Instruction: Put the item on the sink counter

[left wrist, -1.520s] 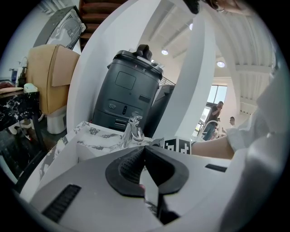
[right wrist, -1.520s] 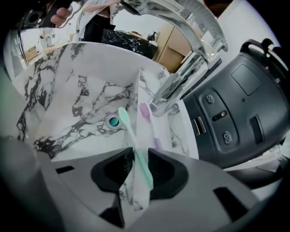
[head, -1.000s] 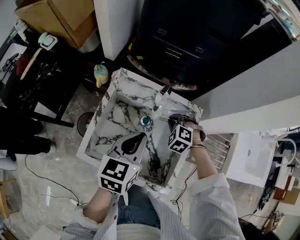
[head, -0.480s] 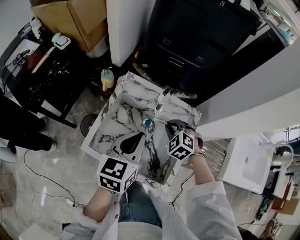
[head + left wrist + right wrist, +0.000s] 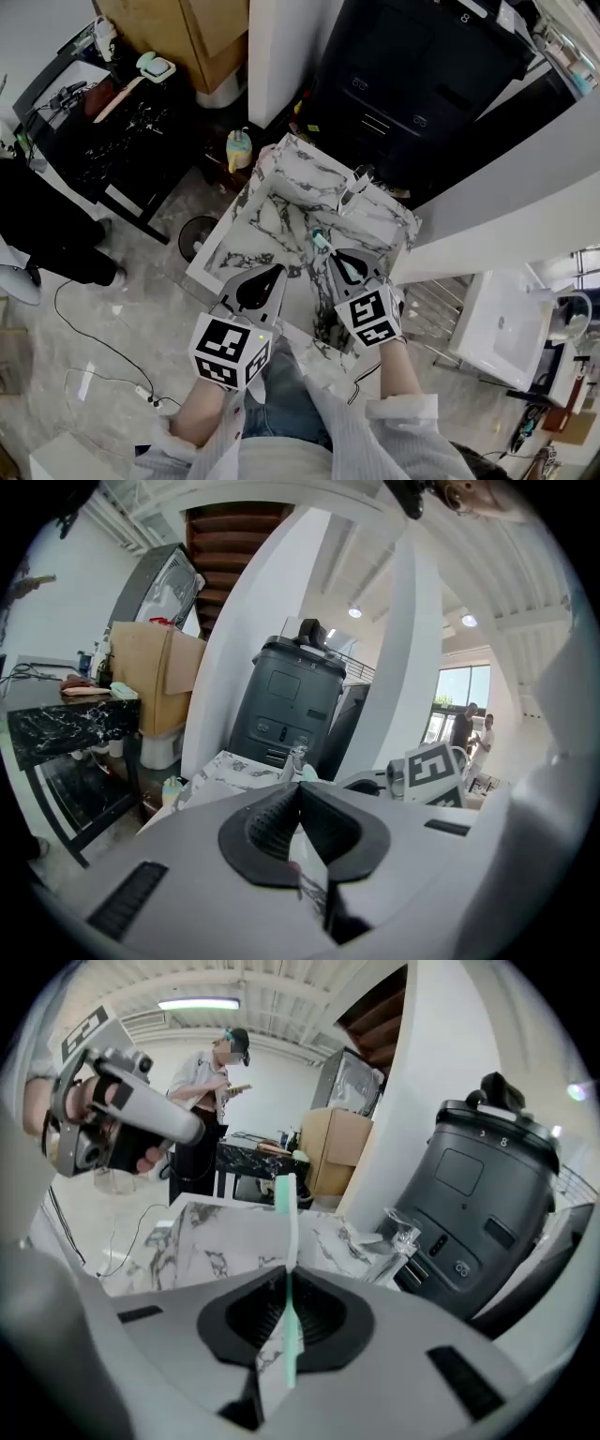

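Hard to identify from the head view: a slim teal-and-white stick [image 5: 322, 243], half buried in the right tool [image 5: 342, 265] over the marble sink [image 5: 217, 246], toward its faucet [image 5: 354, 184]. Plainer in the right gripper view: right tool [image 5: 284, 1283] pinching that stick [image 5: 285, 1218] upright above the sink, not yet on the bench. Left tool [image 5: 267, 281] above the sink's near rim; pressed together on nothing, readable only from its own view. Near rim largely masked by both tools.

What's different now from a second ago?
The right gripper drew back a little from the faucet toward the front of the sink, keeping its hold on the toothbrush. The left gripper stayed shut and empty over that front edge.
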Motion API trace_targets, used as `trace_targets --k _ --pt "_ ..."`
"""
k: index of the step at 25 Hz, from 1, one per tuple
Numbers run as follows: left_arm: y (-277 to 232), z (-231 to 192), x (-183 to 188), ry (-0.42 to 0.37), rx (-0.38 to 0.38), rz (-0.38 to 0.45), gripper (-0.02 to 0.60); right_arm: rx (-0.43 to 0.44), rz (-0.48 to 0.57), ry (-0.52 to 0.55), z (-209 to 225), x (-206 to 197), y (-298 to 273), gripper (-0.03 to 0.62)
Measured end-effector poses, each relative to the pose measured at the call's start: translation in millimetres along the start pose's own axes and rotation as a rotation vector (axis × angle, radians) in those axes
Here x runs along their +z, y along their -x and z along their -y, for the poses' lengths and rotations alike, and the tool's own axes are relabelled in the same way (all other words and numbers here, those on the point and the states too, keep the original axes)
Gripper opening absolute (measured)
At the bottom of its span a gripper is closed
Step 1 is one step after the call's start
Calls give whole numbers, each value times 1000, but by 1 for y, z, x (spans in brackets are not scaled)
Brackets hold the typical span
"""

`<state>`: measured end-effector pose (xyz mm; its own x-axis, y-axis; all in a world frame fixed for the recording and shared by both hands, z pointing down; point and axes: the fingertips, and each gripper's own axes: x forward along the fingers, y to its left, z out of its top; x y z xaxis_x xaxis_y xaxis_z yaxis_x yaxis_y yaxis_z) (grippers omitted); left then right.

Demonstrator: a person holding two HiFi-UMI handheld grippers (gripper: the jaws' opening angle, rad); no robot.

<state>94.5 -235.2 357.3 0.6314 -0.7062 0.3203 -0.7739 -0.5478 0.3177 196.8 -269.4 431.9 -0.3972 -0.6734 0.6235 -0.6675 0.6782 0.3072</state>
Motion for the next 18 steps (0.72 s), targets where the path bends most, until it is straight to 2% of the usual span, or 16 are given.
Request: trace_targets --k 6,18 --pt "48 -20 -8 11 32 20 15 -28 120 -69 -46 48 29 29" --pt "180 -33 -36 -11 32 49 15 -45 180 -80 -173 104 73 29"
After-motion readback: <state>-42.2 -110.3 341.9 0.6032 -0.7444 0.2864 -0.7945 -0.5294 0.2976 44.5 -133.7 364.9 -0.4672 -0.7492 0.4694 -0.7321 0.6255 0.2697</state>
